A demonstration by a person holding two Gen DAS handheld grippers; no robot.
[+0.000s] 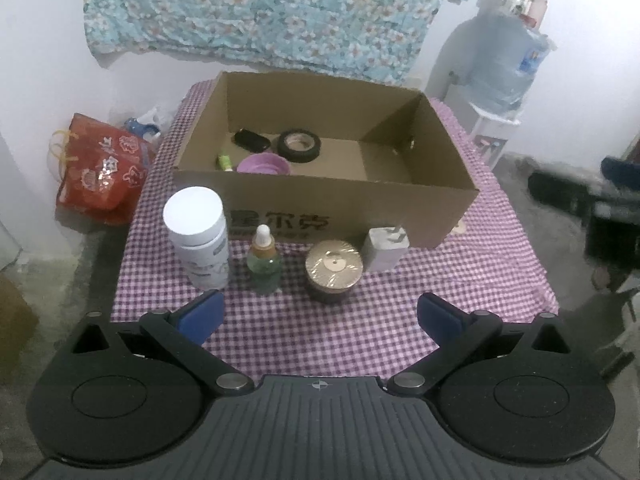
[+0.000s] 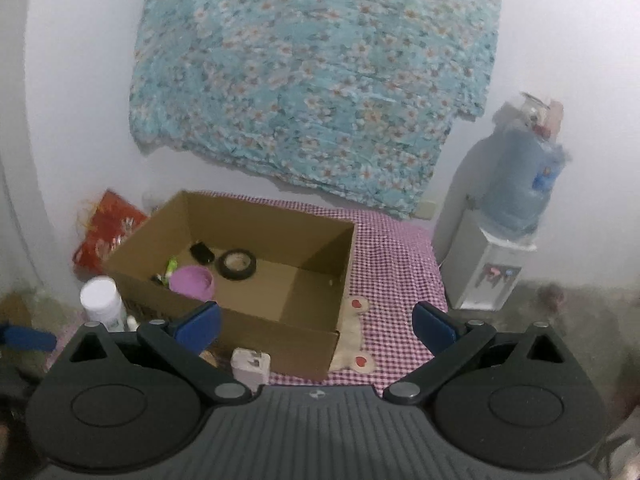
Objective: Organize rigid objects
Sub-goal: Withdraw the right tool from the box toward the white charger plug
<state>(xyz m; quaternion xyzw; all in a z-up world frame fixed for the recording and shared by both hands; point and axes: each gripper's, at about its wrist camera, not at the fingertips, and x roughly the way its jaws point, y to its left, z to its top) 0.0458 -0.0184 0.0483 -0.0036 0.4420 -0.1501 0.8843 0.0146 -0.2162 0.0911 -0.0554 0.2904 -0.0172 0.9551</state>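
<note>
A brown cardboard box (image 1: 320, 204) with its top open sits on the table covered in a purple-and-white checked cloth (image 1: 360, 320), printed lettering on its near wall. Inside it, toward the left end, lie a black roll of tape (image 1: 299, 145), a shallow purple plastic bowl (image 1: 263, 165), a flat black oval object (image 1: 251, 140) and a small green-and-white tube (image 1: 225, 160); the right half of the box floor is bare cardboard.

In front of the box, four things stand in a row on the cloth. From the left: a white plastic bottle with a wide white cap (image 1: 198, 236), a small green glass dropper bottle with a white tip (image 1: 263, 261) just beside it, a squat round jar with a shiny gold lid (image 1: 334, 270), and a white plug adapter (image 1: 385, 249) standing close against the box's front wall.

The left gripper (image 1: 319, 316) hangs over the near part of the table, its blue-padded fingers (image 1: 202, 314) spread wide with nothing between them, the row of items just beyond the tips.

The right gripper (image 2: 316, 322) is likewise spread wide and holds nothing; it sits higher and further right, looking down over the box's near right corner. From there the white plug adapter (image 2: 251, 366) shows right below it.

A blue floral cloth (image 2: 320, 80) hangs on the white wall behind, a water dispenser with a blue bottle (image 2: 508, 220) stands to the right, and a red patterned bag (image 1: 100, 172) lies on the floor left of the table.
</note>
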